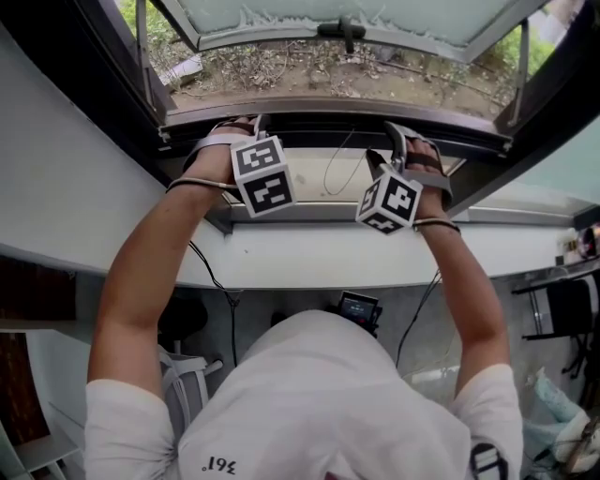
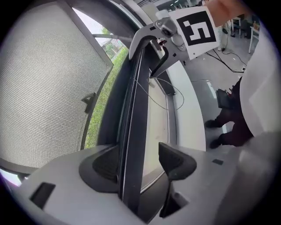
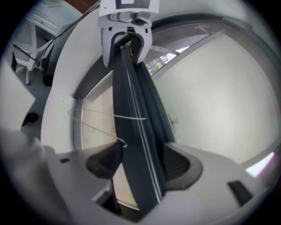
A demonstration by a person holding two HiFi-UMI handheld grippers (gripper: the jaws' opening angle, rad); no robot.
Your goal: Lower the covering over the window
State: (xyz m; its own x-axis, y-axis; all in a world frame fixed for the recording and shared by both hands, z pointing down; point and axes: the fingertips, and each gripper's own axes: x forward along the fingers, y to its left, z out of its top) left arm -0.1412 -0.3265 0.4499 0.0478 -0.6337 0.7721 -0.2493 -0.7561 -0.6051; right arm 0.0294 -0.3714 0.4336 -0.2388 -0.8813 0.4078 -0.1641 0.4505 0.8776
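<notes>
the covering's dark bottom rail [image 1: 319, 120] lies low across the window opening, just above the white ledge [image 1: 309, 258]. the right gripper [image 3: 139, 162] is clamped on the rail, while the left gripper [image 2: 139, 165] straddles it, one pad touching and the other standing slightly clear. beyond, the window sash [image 1: 356, 19] is swung outward.

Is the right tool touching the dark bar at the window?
Touching. The right gripper view shows the dark bar running between the jaws of the right tool, with both jaws pressed against its sides.
</notes>
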